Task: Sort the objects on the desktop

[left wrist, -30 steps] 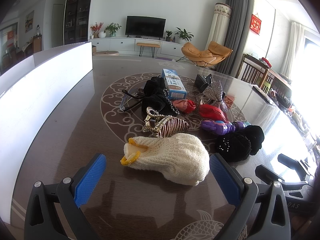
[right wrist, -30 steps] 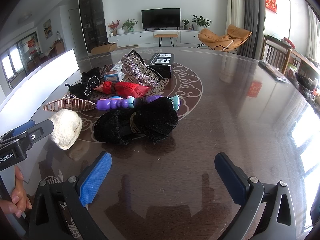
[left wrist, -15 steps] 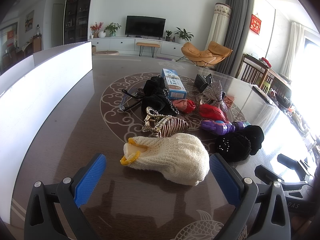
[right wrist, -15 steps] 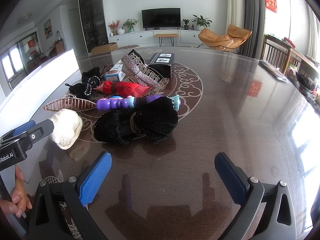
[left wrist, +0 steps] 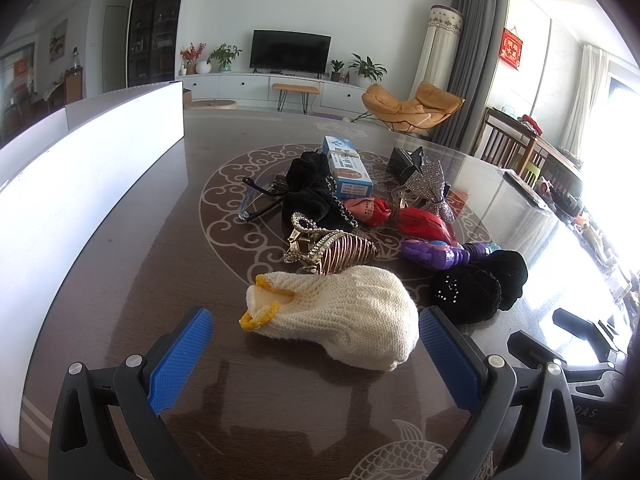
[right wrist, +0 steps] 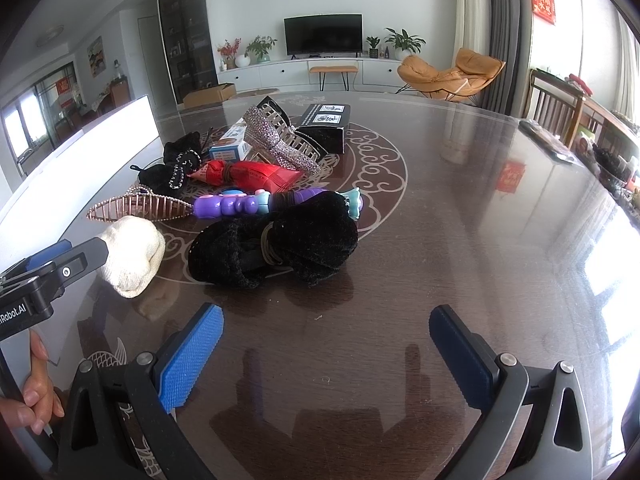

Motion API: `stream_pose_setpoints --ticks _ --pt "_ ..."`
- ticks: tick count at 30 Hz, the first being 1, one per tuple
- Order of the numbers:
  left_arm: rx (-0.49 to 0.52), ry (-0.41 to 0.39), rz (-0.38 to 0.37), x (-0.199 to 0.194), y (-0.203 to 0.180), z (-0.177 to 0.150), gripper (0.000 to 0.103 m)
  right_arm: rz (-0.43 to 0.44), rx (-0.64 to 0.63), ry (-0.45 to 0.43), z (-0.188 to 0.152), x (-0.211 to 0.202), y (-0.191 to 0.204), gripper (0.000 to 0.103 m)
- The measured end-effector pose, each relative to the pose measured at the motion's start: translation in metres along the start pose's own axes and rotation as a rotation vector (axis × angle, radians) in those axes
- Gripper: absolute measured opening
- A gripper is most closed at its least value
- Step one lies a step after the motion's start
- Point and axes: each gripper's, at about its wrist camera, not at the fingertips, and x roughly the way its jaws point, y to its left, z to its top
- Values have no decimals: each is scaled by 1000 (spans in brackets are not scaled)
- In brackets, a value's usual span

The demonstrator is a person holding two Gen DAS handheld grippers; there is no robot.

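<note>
On the dark table [left wrist: 120,280], the cream knitted pouch [left wrist: 344,320] lies just ahead of the left gripper [left wrist: 316,354], jaws spread wide; right gripper [right wrist: 326,354] also spread, empty – sorting looks unstarted, next: advance, pinch the pouch

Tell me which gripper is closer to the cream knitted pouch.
Left. The left gripper is open right in front of the cream knitted pouch, which lies almost between its jaws. The right gripper is open farther off; the pouch lies to its left.
</note>
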Motion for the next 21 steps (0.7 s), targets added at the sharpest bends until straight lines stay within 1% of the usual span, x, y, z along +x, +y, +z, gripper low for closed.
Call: stream_pose_setpoints --ticks 21 --pt "-9 -1 -5 -2 -4 -3 103 1 3 0 0 0 -1 103"
